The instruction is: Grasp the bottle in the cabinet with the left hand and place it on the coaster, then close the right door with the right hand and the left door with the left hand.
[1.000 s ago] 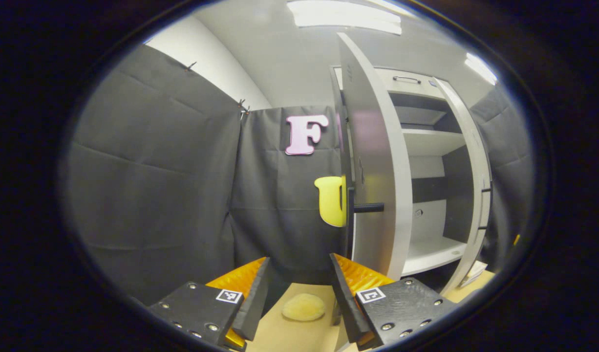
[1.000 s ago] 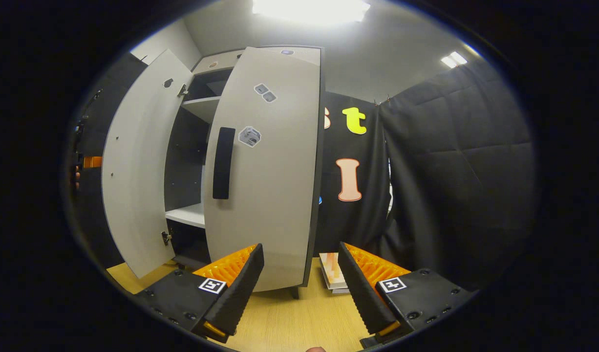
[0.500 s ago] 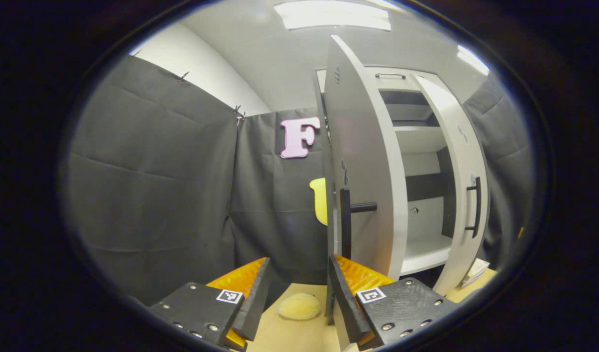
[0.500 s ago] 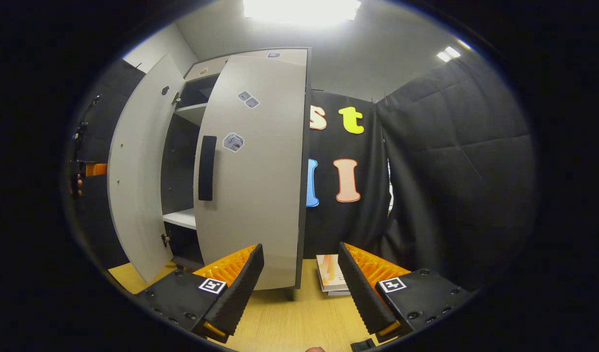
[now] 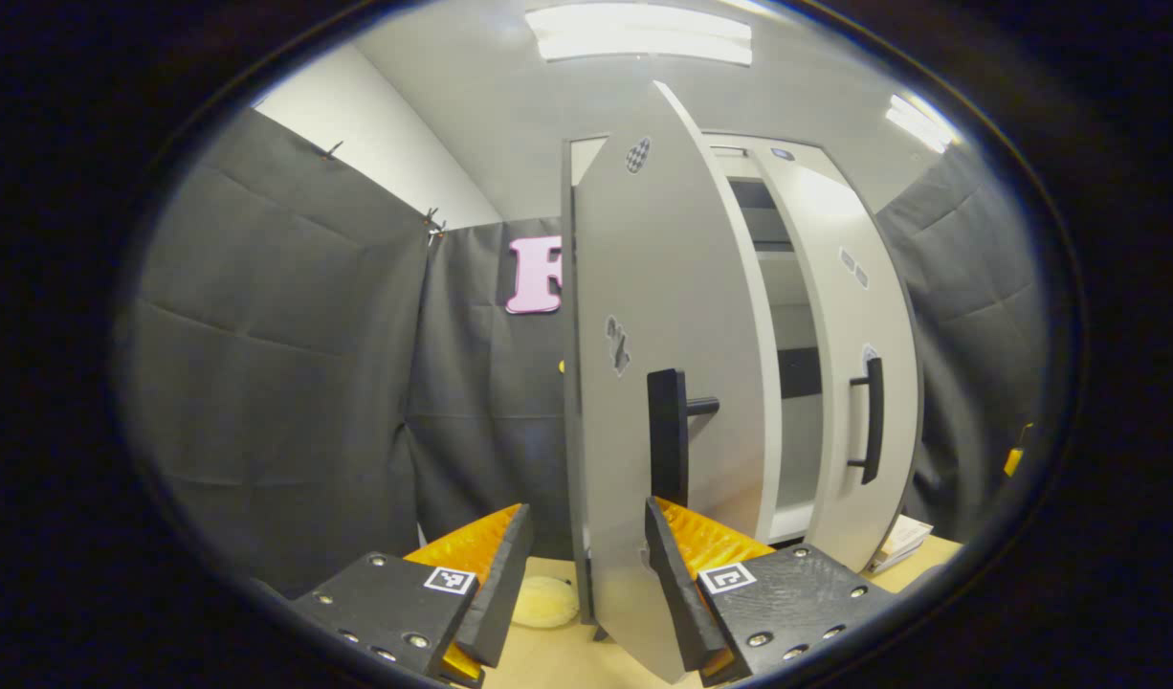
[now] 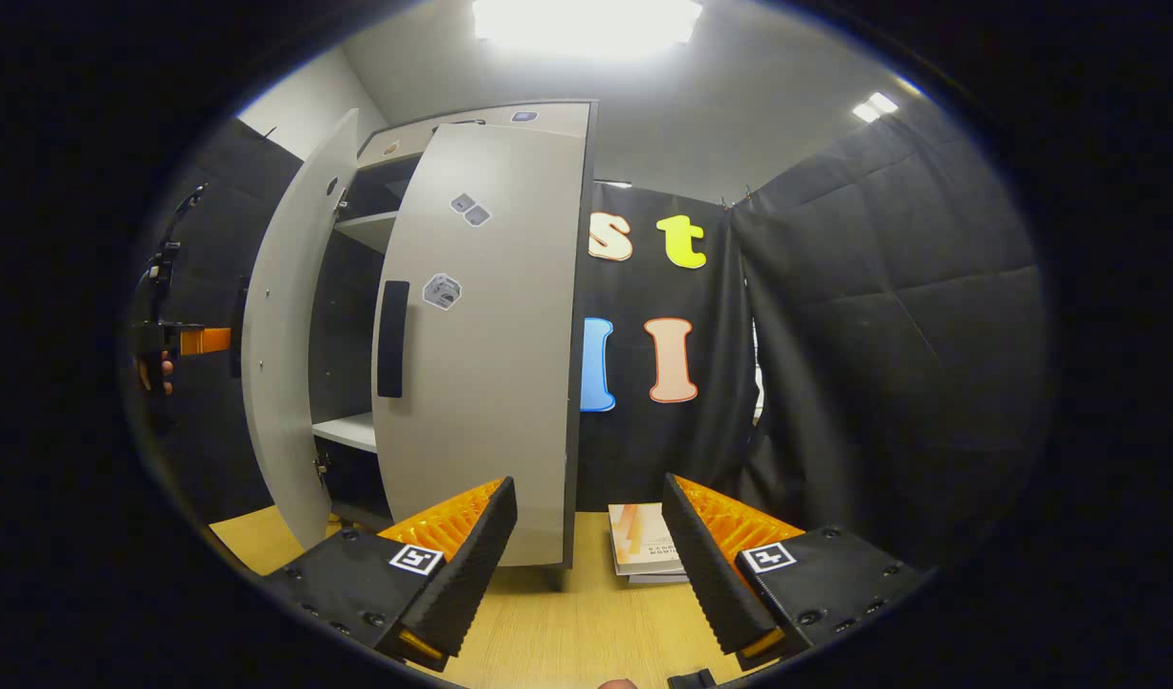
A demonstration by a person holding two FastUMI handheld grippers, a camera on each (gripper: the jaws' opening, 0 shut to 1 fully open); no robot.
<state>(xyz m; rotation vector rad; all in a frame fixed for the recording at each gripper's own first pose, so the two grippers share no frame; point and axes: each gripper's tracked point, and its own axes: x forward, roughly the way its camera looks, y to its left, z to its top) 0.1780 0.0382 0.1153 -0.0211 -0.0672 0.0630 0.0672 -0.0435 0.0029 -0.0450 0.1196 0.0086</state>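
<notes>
Grey doors of the cabinet (image 6: 472,115) were both partly open when I looked. My left gripper (image 5: 586,593) had its tongs apart, and the lower edge of the left door (image 5: 644,316) stood between them; whether a finger touched it I could not tell. My right gripper (image 6: 586,565) was also apart and holding nothing, near the right door (image 6: 491,335), which was not fully shut. I could not find the bottle; a pale round coaster (image 5: 545,607) lay on the bench beside the left door's bottom edge. I judged that both doors remained to be closed.
</notes>
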